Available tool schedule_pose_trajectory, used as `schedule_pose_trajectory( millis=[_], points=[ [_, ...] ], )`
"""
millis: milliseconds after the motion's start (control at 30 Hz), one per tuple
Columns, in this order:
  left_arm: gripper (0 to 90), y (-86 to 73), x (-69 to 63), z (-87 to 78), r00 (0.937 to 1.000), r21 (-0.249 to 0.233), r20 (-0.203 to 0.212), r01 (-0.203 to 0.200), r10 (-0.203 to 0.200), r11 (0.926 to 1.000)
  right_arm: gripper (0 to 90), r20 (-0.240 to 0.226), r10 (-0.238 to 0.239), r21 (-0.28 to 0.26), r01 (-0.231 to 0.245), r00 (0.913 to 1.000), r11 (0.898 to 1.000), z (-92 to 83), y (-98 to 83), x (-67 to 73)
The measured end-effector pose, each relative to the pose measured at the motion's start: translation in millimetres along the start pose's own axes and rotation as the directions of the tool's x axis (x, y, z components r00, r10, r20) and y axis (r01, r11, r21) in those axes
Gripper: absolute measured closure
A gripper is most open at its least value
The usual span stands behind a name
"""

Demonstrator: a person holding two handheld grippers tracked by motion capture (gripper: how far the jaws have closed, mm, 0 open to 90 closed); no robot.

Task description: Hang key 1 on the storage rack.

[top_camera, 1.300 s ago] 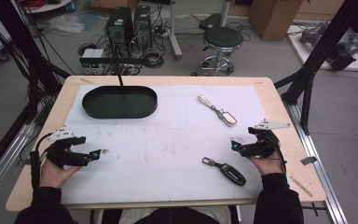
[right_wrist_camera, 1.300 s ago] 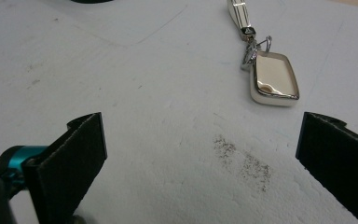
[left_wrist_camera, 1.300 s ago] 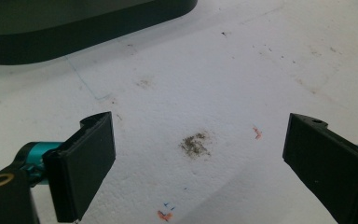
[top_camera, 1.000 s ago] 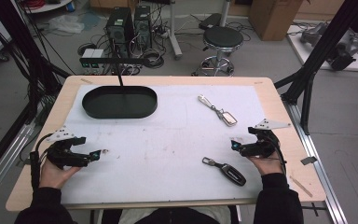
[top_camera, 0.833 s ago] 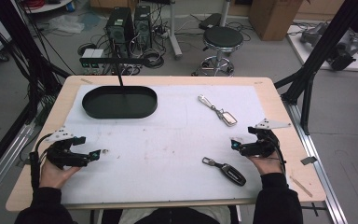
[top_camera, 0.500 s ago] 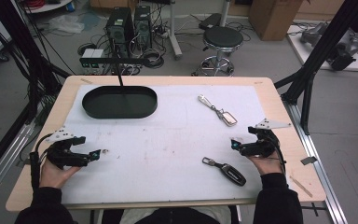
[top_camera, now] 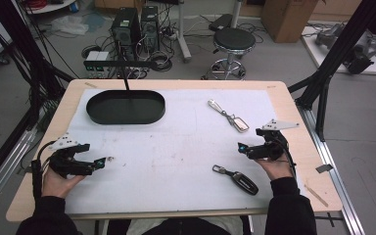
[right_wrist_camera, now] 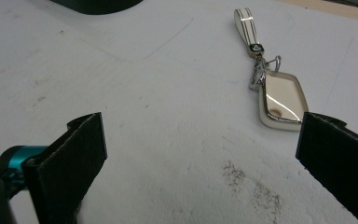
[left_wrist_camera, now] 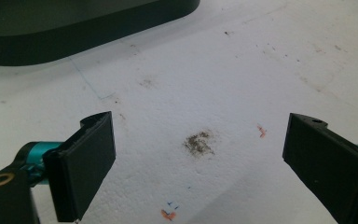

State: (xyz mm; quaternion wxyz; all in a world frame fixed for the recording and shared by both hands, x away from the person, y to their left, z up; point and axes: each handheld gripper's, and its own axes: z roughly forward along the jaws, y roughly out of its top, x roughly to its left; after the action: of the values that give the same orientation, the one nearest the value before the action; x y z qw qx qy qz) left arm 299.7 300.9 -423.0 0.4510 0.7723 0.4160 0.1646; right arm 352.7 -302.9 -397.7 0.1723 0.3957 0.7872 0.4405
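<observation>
- The left gripper sits low over the near left part of the bench, held in the person's left hand; its jaws stand wide apart with nothing between them.
- In the left gripper view, the jaws frame bare white foam sheet marked with a grey smudge and small orange and blue pen marks.
- The black oval tray lies at the far left of the sheet, well apart from the left gripper; its wall crosses the top of the left gripper view.
- The right gripper is held at the right side of the bench, jaws spread wide and holding nothing.
- The cream key fob with its white strap lies ahead of the right gripper, just inside its right-hand jaw in the right gripper view, not touched by it.
- The black car key with a metal loop lies on the sheet near the front edge, just beside the person's right hand and nearer the person than the right gripper.
</observation>
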Motion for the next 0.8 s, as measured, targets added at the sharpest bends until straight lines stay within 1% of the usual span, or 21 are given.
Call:
schedule_pose_trajectory(
  millis=[67,100,133,167,233,267,333,400,467,500,633,700,767,800],
  points=[
    [9.8,0.1,0.1,0.1,1.0000,0.001,0.000,-0.001,0.001,1.0000,0.8,-0.002,0.000,-0.003,0.000,1.0000,1.000,0.2,2.7,-0.6],
    [9.8,0.1,0.4,0.3,1.0000,0.001,-0.001,-0.002,0.002,1.0000,0.8,-0.005,-0.002,-0.005,0.002,1.0000,1.000,1.2,7.8,-1.5],
    [9.8,0.1,0.4,0.3,1.0000,0.001,-0.001,-0.002,0.002,1.0000,0.8,-0.005,-0.002,-0.005,0.002,1.0000,1.000,1.2,7.8,-1.5],
    [9.8,0.2,0.5,0.4,1.0000,0.002,-0.001,-0.003,0.003,1.0000,0.8,-0.007,-0.002,-0.003,0.002,1.0000,1.000,2.4,13.2,-1.1],
    [9.8,0.2,0.6,0.6,1.0000,0.003,-0.002,-0.003,0.003,1.0000,0.9,-0.011,-0.010,-0.004,0.010,0.9999,1.000,4.1,17.2,-1.5],
    [9.8,0.1,0.4,0.9,1.0000,0.001,-0.002,0.000,0.000,1.0000,0.8,-0.013,-0.003,-0.001,0.003,0.9999,1.000,4.7,19.2,-1.0],
    [9.8,0.2,0.4,0.6,1.0000,0.003,-0.002,-0.002,0.002,1.0000,0.8,-0.014,-0.005,-0.002,0.005,0.9999,1.000,5.6,21.5,-1.5],
    [9.8,0.1,0.2,0.2,1.0000,0.000,-0.004,-0.001,0.001,1.0000,0.8,-0.014,-0.010,0.009,0.010,0.9999,1.000,7.8,26.2,-3.1],
    [9.8,0.1,0.4,0.2,1.0000,-0.001,-0.004,0.000,0.000,1.0000,0.8,-0.013,-0.005,0.012,0.005,0.9999,1.000,8.6,28.1,-3.5],
    [9.9,0.2,0.6,0.2,1.0000,0.000,-0.005,0.000,0.000,1.0000,0.9,-0.012,-0.008,0.012,0.008,0.9999,1.000,10.6,32.8,-5.0],
    [9.9,0.1,1.2,1.2,1.0000,0.002,-0.005,0.000,0.000,1.0000,0.9,-0.012,-0.013,0.018,0.014,0.9998,1.000,12.9,38.9,-5.7],
    [10.0,0.3,1.5,2.5,1.0000,0.006,-0.002,-0.001,0.001,1.0000,0.9,-0.010,-0.021,0.027,0.022,0.9997,0.999,16.1,44.7,-6.0],
    [10.0,0.6,1.7,3.7,1.0000,0.008,0.002,-0.002,0.002,1.0000,0.9,-0.007,-0.021,0.032,0.022,0.9997,0.999,17.0,46.5,-6.3],
    [10.0,1.0,1.4,4.5,1.0000,0.008,0.003,0.000,0.000,1.0000,0.9,-0.008,-0.021,0.032,0.021,0.9998,0.999,19.2,51.7,-7.9]
  ],
)
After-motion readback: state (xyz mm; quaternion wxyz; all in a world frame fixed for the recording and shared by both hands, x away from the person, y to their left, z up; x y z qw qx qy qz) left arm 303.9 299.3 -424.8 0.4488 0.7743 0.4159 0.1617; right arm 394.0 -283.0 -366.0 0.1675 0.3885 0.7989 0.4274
